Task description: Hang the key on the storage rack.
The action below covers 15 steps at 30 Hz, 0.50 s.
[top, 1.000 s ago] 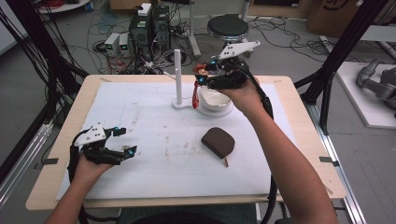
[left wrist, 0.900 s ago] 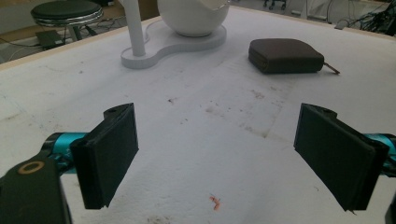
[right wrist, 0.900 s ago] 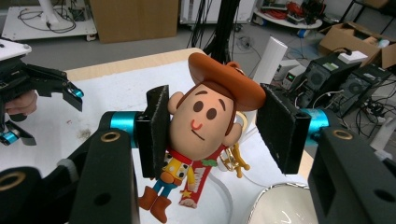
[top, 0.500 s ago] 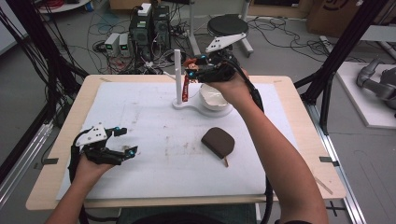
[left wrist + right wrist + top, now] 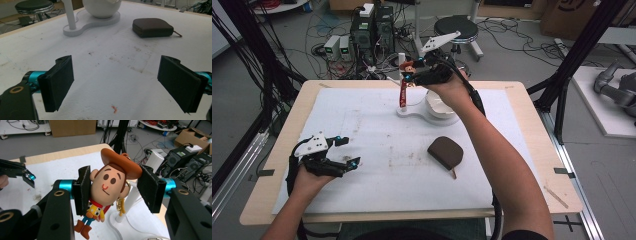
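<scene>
The cowboy keychain (image 5: 107, 187), clamped by its head in the right hand-held gripper (image 5: 412, 75) beside the white post (image 5: 402, 60) at the bench's far side, was best steadied so its ring met the post, while the left hand-held gripper (image 5: 344, 150) rested open.

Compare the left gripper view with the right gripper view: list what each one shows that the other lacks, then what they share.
Left gripper view alone: the brown pouch, the white bowl on its stand base, and the left gripper with jaws open and nothing between them. Right gripper view alone: the right gripper shut on the cowboy keychain, plus computers and boxes on the floor. Shared: the white mat and the white post.
</scene>
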Tool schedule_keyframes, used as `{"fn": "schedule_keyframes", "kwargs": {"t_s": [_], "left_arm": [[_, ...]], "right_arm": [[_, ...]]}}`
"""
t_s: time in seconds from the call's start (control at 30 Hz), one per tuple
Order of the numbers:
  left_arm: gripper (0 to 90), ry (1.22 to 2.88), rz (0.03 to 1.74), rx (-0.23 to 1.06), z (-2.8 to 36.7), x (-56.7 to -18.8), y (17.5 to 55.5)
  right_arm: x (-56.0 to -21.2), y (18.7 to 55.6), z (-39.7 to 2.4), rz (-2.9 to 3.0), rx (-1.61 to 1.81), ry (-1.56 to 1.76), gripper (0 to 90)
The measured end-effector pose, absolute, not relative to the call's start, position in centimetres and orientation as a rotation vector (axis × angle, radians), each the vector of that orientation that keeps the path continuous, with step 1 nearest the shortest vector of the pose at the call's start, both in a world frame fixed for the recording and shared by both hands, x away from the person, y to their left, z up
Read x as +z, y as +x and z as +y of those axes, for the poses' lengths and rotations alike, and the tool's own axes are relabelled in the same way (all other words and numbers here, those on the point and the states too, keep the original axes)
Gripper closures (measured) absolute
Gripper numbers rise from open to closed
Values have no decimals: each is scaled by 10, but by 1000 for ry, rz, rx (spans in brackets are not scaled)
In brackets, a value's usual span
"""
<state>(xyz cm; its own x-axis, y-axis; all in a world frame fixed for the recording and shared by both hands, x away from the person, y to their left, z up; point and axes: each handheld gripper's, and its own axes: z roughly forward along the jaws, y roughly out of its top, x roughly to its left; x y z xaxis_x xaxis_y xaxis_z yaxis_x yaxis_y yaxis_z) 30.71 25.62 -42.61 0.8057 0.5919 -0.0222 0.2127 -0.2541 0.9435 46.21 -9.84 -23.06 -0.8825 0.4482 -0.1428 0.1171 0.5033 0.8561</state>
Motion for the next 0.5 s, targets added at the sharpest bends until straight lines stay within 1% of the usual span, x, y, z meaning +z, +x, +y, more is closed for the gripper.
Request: {"fn": "schedule_keyframes", "kwargs": {"t_s": [0.5], "left_arm": [[136,1829,613,405,255,-426,307]], "right_arm": [[-242,478,-87,2426,1289,516,469]]}}
